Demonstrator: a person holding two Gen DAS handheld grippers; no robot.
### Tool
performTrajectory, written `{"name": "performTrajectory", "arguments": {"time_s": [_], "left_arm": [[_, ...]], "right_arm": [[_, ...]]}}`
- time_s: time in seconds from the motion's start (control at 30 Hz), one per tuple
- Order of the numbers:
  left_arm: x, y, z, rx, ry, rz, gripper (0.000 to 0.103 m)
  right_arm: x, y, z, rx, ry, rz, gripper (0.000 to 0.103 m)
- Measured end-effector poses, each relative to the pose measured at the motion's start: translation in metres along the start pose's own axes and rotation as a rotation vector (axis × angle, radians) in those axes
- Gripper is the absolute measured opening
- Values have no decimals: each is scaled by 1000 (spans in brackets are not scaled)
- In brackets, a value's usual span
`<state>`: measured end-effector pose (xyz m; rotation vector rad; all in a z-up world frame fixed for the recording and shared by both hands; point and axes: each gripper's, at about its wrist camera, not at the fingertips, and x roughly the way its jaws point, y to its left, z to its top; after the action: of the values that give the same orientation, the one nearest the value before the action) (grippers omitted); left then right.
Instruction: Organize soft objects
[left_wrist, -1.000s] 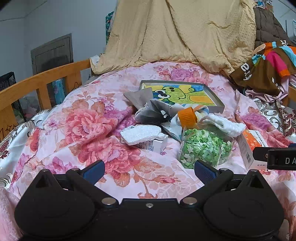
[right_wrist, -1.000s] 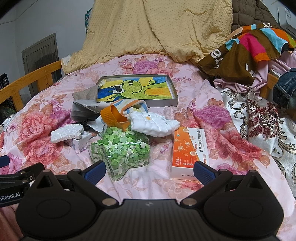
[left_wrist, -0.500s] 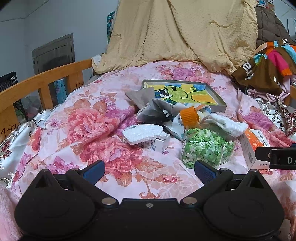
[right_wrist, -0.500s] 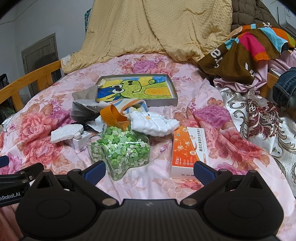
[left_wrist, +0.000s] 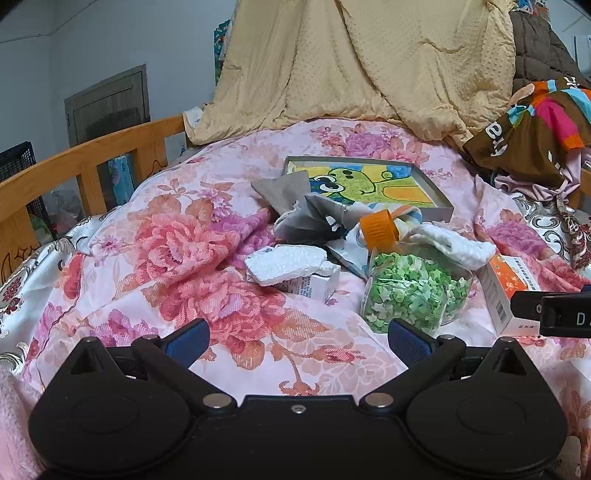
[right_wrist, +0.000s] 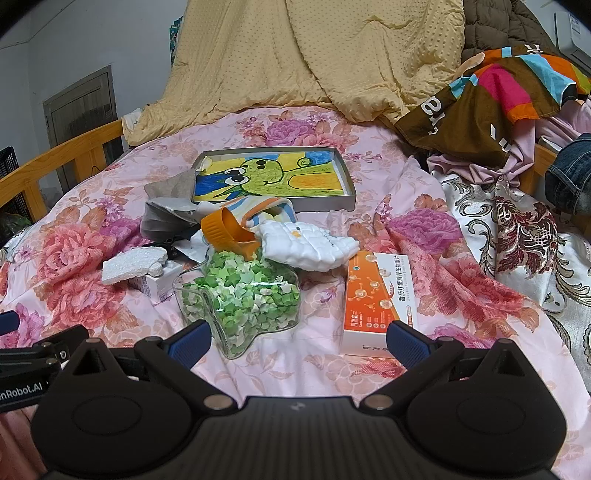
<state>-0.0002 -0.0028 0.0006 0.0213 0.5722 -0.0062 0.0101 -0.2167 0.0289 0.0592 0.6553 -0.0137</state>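
A bed spread with a pink floral quilt (right_wrist: 369, 177) fills a cluttered bedroom, a wooden rail (left_wrist: 92, 155) along one side. Nearest the cameras, the left claw (left_wrist: 297, 338) and the right claw (right_wrist: 297, 338) both hang spread wide above the quilt, gripping nothing.

Just beyond the right claw lies a star-shaped glass jar (right_wrist: 240, 295) of green paper stars, tipped on its side with its orange lid (right_wrist: 218, 229) pointing away. An orange carton (right_wrist: 376, 299) sits just beside it, and a white foam block (left_wrist: 286, 264) rests on a small white box (left_wrist: 314, 286) to the other side.

Behind the jar are the soft things the task concerns: a white quilted cloth (right_wrist: 310, 245) touching the lid, a striped fabric piece (right_wrist: 266, 206) and a crumpled grey cloth (left_wrist: 310, 218). Farther back lies a framed frog drawing (right_wrist: 273, 177), then a yellow blanket (right_wrist: 314, 55) and a heap of bright clothes (right_wrist: 498, 103).

The white cloth looks the likeliest first pick. A good grasp would come over the jar, pinch a raised fold, and lift clear without nudging the glass.

How the grey cloth and striped piece overlap is hard to make out; a dark object beneath them is mostly hidden. The carton's near end is cut off behind the right claw.
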Motion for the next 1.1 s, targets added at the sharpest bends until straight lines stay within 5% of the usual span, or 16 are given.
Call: {"name": "performTrajectory", "arguments": {"time_s": [0.43, 0.8, 1.1], "left_arm": [[3, 0, 1, -10, 20, -19, 102], [25, 2, 23, -1, 69, -120, 102], [56, -1, 51, 51, 79, -221, 102]], "right_arm": [[0, -2, 2, 10, -1, 6, 103], [12, -16, 11, 90, 54, 71, 103], [33, -7, 27, -45, 30, 43, 103]]}}
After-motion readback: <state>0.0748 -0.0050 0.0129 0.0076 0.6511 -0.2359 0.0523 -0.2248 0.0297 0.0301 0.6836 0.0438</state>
